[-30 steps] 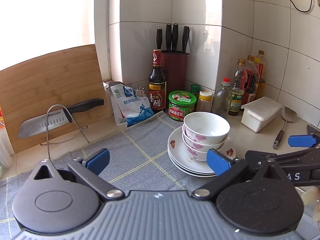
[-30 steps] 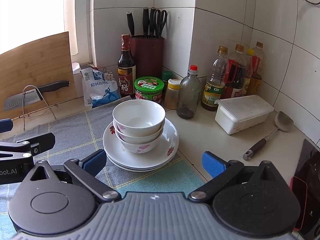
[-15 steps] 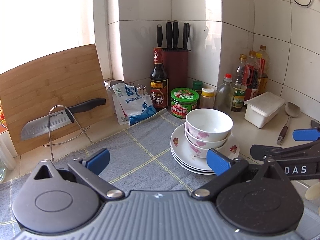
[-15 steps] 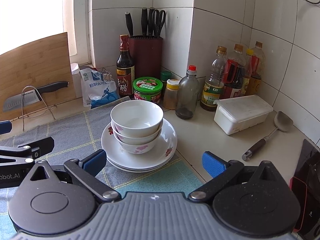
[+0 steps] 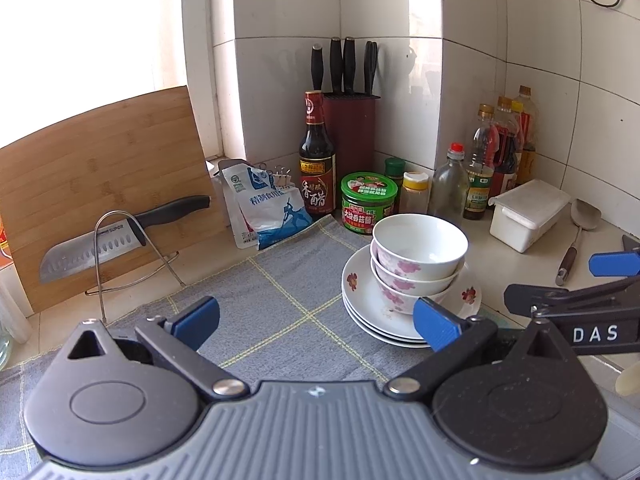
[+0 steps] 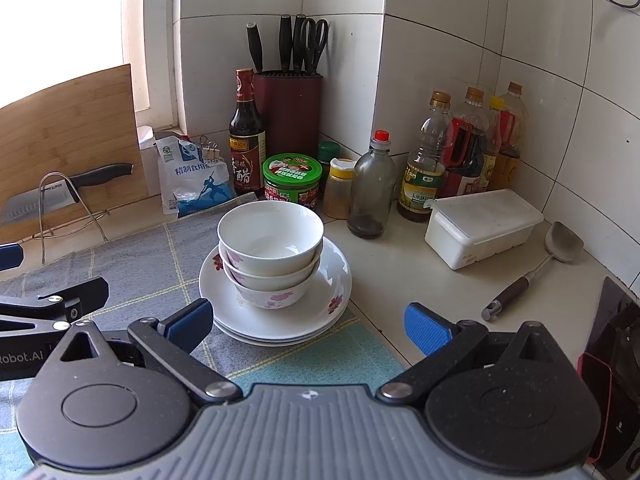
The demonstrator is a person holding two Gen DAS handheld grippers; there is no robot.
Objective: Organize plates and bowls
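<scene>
1. Your left hand-held gripper (image 5: 316,320) has its blue pads spread wide and holds nothing. Your right hand-held gripper (image 6: 308,322) is likewise spread and empty. Both hover above the desk (image 6: 404,276), short of the crockery.

2. The task's things lie in one pile: three bowls (image 6: 270,256) nested upright, sitting on a stack of plates (image 6: 320,320). From the left gripper the pile is ahead and to the right, partly behind its right pad. From the right gripper it is straight ahead, slightly left of centre.

3. The plates rest on the grey checked cloth (image 5: 260,300), near its right edge.

4. As I judge it, this fits either a pile already gathered and let go, or a pile you are about to take apart. The pictures do not settle which, so I name no move for you.

5. The right view shows the teal end of the cloth just below the plates, and a dark red-edged object (image 6: 600,380) at far right. The left view shows neither.

6. The left view shows the cleaver (image 5: 104,244) on its wire stand more fully, and a fingertip (image 5: 630,376) at its right edge.
</scene>
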